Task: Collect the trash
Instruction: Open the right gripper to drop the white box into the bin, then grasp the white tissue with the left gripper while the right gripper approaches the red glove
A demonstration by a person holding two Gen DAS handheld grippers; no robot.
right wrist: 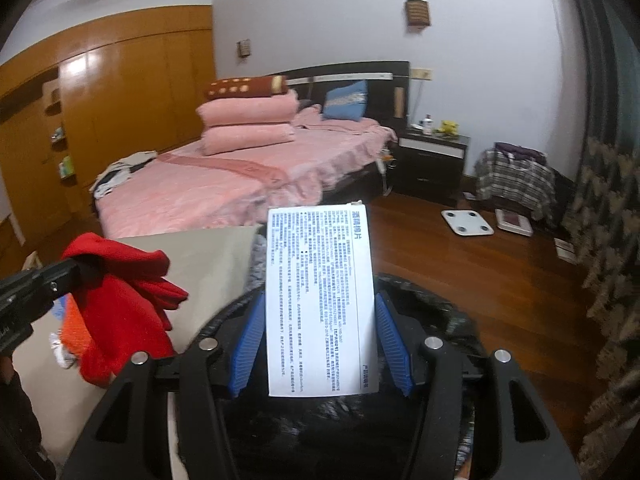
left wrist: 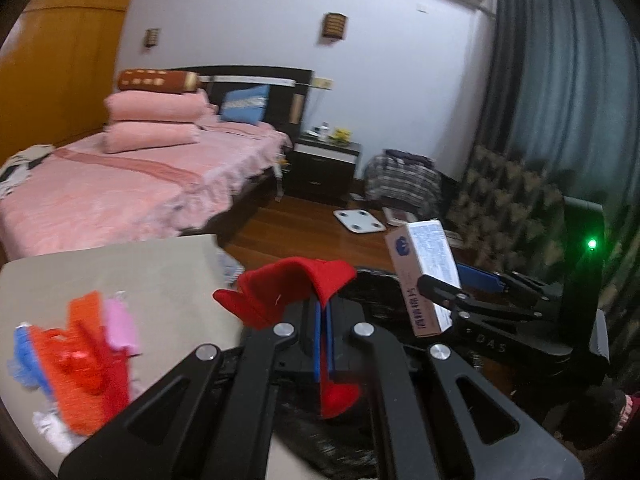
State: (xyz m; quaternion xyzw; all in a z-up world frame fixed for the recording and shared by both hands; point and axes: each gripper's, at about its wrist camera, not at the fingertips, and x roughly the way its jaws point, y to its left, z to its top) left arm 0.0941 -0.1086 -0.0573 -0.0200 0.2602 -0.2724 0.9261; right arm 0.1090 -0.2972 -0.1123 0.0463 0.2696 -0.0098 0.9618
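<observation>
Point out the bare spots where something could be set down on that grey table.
The grey table is bare between the colourful scrap pile at its near left and its far edge by the bed. The near left is crowded. The wood floor around the white scale is also open.

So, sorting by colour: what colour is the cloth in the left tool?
Red cloth; the right wrist view shows it best.

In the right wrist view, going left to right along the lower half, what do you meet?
Left gripper → red cloth it grips → white printed box between the right gripper's blue pads → white bathroom scale on the floor.
</observation>
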